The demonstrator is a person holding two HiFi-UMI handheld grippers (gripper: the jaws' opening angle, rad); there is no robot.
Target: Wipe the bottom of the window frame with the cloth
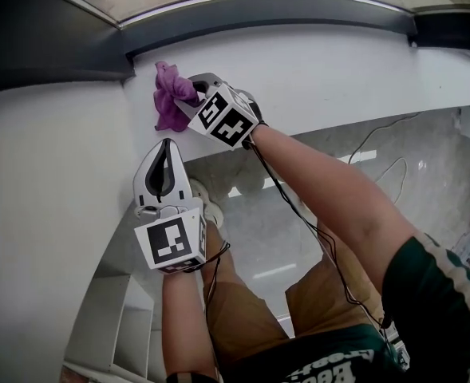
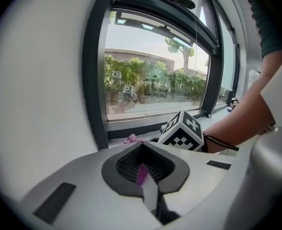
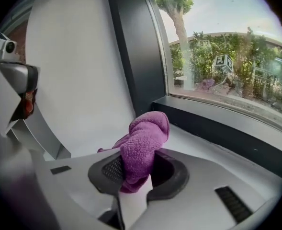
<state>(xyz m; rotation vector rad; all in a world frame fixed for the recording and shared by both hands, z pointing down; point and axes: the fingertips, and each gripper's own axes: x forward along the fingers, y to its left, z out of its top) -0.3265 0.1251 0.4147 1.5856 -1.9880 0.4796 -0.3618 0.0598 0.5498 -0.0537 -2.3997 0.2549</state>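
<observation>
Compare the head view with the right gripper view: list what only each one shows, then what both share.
Only the head view shows the person's forearms, tan shorts, the glossy floor and the marker cube. Only the right gripper view shows the trees outside the glass. Both show the purple cloth clamped in the right gripper, the white sill and the dark window frame.

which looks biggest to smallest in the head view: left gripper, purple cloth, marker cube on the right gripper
1. left gripper: clearly largest, though nearest the camera.
2. purple cloth and the marker cube of the right gripper: about alike, so no ranking between them.
</observation>
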